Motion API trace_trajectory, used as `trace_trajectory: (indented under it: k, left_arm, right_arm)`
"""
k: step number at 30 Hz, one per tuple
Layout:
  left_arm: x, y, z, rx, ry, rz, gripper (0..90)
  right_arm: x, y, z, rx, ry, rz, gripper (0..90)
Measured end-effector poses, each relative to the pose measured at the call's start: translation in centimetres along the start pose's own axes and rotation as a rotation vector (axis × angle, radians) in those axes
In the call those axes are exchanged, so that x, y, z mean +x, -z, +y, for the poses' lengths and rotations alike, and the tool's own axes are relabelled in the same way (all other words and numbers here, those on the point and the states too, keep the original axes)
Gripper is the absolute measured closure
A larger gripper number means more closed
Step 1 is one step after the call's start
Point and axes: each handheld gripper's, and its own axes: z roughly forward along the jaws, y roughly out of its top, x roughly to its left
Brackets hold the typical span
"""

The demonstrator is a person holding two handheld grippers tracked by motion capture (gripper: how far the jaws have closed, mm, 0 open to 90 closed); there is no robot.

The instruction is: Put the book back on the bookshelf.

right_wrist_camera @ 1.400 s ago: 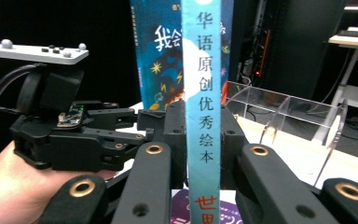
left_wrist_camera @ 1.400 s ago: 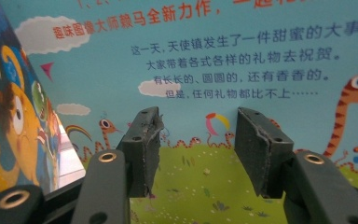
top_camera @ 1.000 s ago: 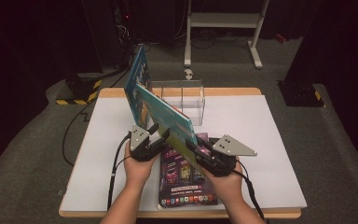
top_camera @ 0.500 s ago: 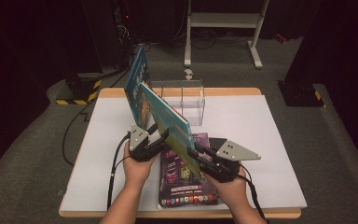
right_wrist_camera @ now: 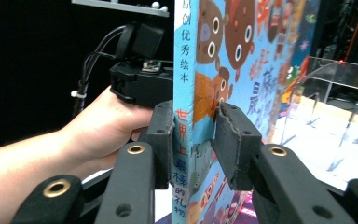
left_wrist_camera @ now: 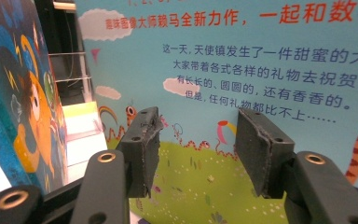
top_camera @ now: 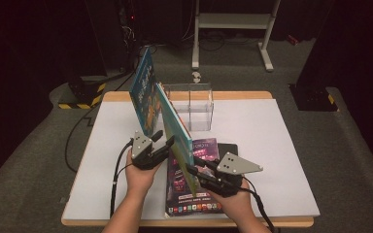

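Dark lab or studio, white table (top_camera: 281,145), hazard-striped equipment base (top_camera: 80,97), metal stand (top_camera: 233,29)

The picture book (right_wrist_camera: 200,93) in my right tongs (right_wrist_camera: 193,135) has a glossy printed paper cover and a smooth, hard-edged spine. The pads (right_wrist_camera: 230,140) of these tongs are matt black rubber, worn and crumbly along their edges, on smooth black plastic arms with brass-coloured eyelets. My left tongs (left_wrist_camera: 193,149) have the same rough, chipped pads. The bench (top_camera: 281,145) has a matt white top with a wooden rim. The clear box (top_camera: 189,104) looks like glossy acrylic. The magazine (top_camera: 194,194) lying flat is shiny paper.
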Motion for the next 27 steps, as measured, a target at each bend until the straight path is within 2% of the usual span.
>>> trace_trajectory:
  k: [8, 15, 21, 27]
  left_arm:
    - [0.5, 0.7, -0.1, 0.011, 0.0, -0.007, 49.0]
    - [1.1, 1.4, -0.4, 0.023, 0.0, -0.019, 48.0]
    - [1.4, 1.3, -0.2, 0.019, 0.003, -0.012, 48.3]
    - [1.7, 1.4, 0.1, 0.025, -0.008, -0.013, 48.3]
  right_arm:
    - [1.2, -0.9, -0.5, 0.009, 0.017, 0.028, 63.2]
    - [1.6, -1.4, -0.8, -0.004, 0.016, 0.048, 61.7]
    - [1.8, -2.0, -0.8, -0.005, 0.001, 0.073, 59.5]
    - [2.3, -2.7, -0.6, 0.0, 0.008, 0.077, 57.7]
